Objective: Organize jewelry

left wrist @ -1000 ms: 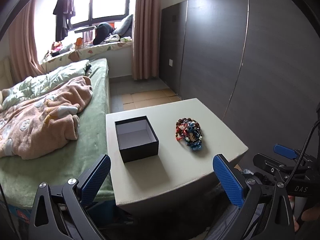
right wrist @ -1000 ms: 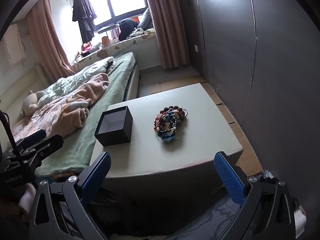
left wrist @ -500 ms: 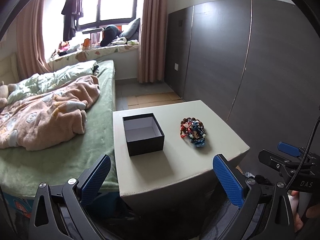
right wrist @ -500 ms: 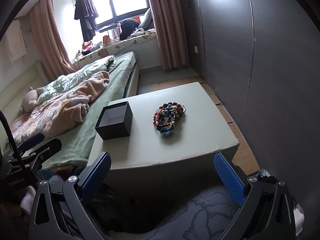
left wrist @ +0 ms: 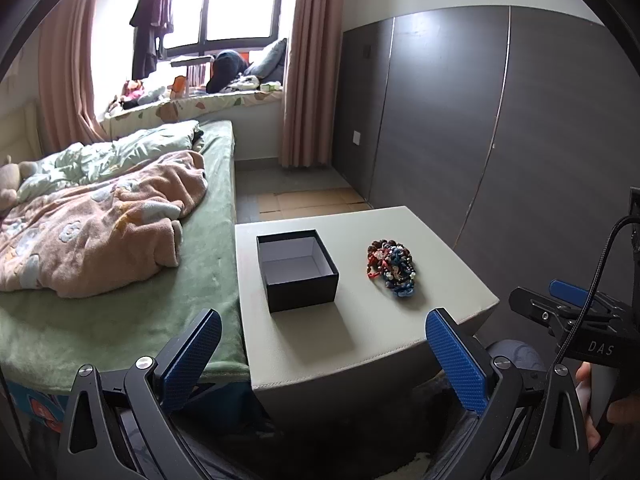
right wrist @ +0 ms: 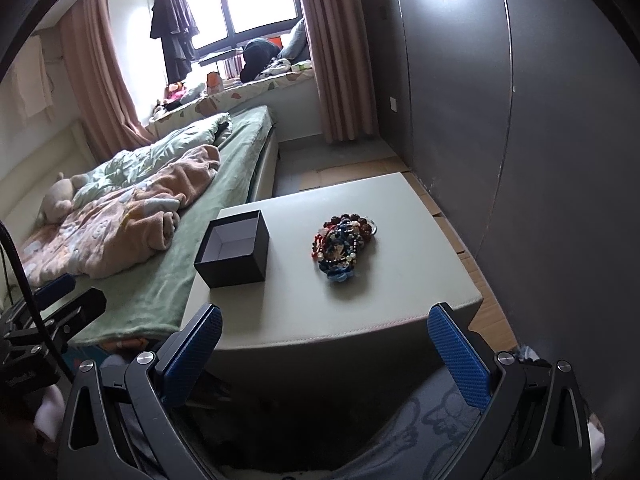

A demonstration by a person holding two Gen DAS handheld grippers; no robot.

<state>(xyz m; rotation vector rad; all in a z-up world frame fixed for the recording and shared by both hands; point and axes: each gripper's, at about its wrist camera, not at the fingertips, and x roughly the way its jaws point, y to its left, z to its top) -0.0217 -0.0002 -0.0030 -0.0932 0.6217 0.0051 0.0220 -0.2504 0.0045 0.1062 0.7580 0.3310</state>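
Note:
A pile of beaded jewelry (left wrist: 393,265), red, blue and brown, lies on a pale grey low table (left wrist: 360,332). It also shows in the right wrist view (right wrist: 342,246). An open black box (left wrist: 297,269) with a pale inside stands to its left on the table, also seen in the right wrist view (right wrist: 233,248); it looks empty. My left gripper (left wrist: 322,354) is open and empty, short of the table's near edge. My right gripper (right wrist: 323,354) is open and empty, also short of the near edge.
A bed (left wrist: 120,280) with a green sheet and a pink blanket (left wrist: 100,224) adjoins the table's left side. A dark grey wardrobe wall (left wrist: 500,140) stands to the right. The right gripper shows at the left view's right edge (left wrist: 572,316).
Both views have tilted up and drawn back a little, so the table sits lower and farther in each. The box and the jewelry have not moved. Both grippers stay open.

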